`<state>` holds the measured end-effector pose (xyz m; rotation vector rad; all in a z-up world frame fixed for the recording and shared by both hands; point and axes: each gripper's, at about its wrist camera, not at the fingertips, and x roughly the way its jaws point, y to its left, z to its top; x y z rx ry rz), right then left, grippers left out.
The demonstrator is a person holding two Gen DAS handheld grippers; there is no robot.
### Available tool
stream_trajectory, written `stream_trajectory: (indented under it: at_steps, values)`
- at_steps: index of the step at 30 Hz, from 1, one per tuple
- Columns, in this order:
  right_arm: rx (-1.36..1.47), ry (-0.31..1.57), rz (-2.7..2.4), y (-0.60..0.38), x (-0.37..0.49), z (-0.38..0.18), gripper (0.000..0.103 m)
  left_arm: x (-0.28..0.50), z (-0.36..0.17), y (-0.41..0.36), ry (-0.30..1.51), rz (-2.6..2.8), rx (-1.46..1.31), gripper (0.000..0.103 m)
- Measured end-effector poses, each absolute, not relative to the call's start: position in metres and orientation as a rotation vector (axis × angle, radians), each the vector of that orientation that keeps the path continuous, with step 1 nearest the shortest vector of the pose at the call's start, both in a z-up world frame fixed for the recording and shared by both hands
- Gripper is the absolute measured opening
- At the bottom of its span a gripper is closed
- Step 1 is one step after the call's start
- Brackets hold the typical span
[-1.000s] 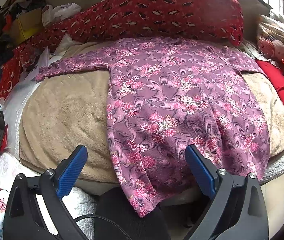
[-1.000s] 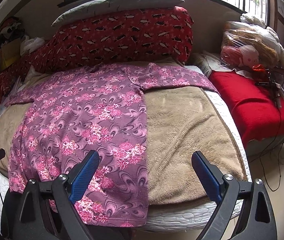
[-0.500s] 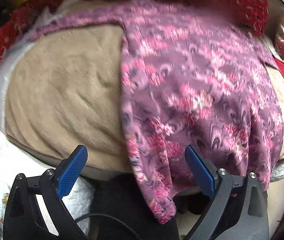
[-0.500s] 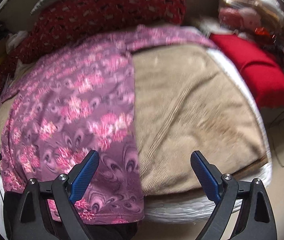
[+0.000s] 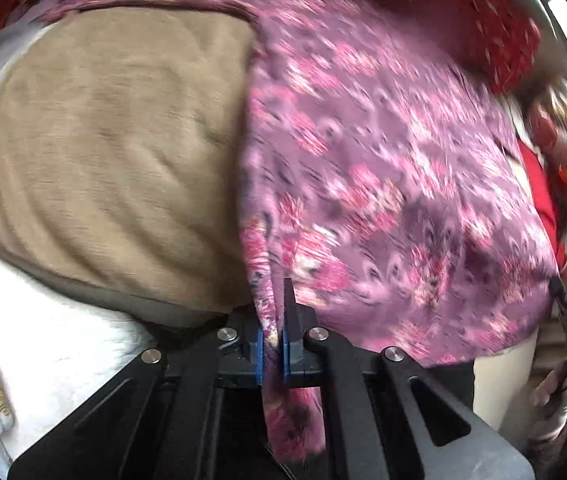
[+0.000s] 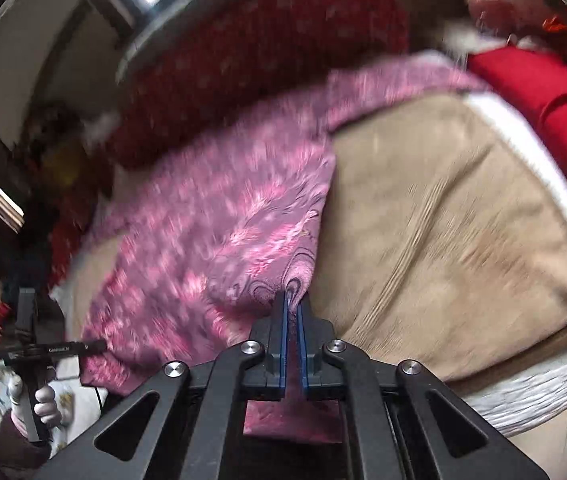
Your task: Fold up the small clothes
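Note:
A purple floral garment (image 5: 383, 168) lies spread on a tan blanket (image 5: 115, 152) on the bed, sleeves out toward the pillows. My left gripper (image 5: 271, 312) is shut on the garment's lower left hem corner, with cloth hanging down between the pads. In the right wrist view the same garment (image 6: 223, 220) shows, and my right gripper (image 6: 292, 304) is shut on its lower right hem corner. Both views are motion-blurred. The left gripper (image 6: 43, 350) also shows at the far left of the right wrist view.
Red patterned pillows (image 6: 263, 52) lie along the head of the bed. A red blanket (image 6: 543, 92) and a bag of soft things (image 5: 559, 136) sit at the bed's right side. The white quilted mattress edge (image 6: 523, 388) runs along the near side.
Both grippers moved down and in to the garment's near hem and closed on its corners; both were open and empty before. The views have tilted.

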<state>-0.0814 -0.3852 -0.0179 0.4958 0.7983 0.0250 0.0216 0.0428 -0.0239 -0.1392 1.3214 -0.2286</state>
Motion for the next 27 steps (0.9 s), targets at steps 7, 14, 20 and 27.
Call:
stream_trajectory:
  at_steps: [7, 14, 20, 27]
  values:
    - [0.515, 0.97, -0.067, -0.392, -0.079, -0.07, 0.004, 0.015, -0.059, 0.061, 1.435, -0.153, -0.133, 0.004]
    - [0.514, 0.929, -0.131, -0.391, -0.072, -0.048, 0.019, 0.029, 0.008, 0.051, 1.239, -0.205, -0.102, 0.016]
    - [0.429, 0.829, -0.08, -0.363, -0.021, -0.035, 0.041, 0.079, 0.001, -0.004, 1.144, -0.177, 0.028, 0.062]
    - [0.419, 0.951, -0.041, -0.38, 0.014, -0.076, 0.034, 0.089, -0.039, -0.053, 1.187, -0.183, 0.258, 0.06]
